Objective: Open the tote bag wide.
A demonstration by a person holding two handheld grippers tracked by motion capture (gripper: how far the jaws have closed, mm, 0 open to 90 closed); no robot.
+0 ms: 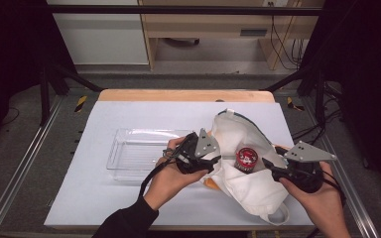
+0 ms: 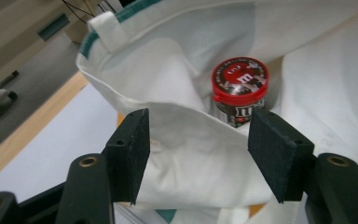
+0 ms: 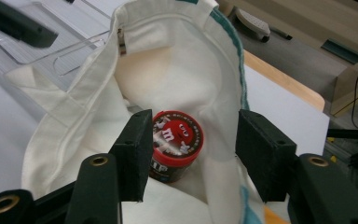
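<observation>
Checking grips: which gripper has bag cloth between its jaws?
The left gripper: the bag rim runs between its jaws. The right gripper stands over the candy jar.

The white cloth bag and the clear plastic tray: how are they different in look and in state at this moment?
The white cloth bag is soft, opaque and crumpled, while the clear plastic tray is rigid, see-through and rectangular. The bag holds a red-lidded candy jar in its open mouth, whereas nothing is seen in the tray. The left gripper and the right gripper are at the bag; the tray lies apart from their jaws. Both rest on the pale table mat.
</observation>
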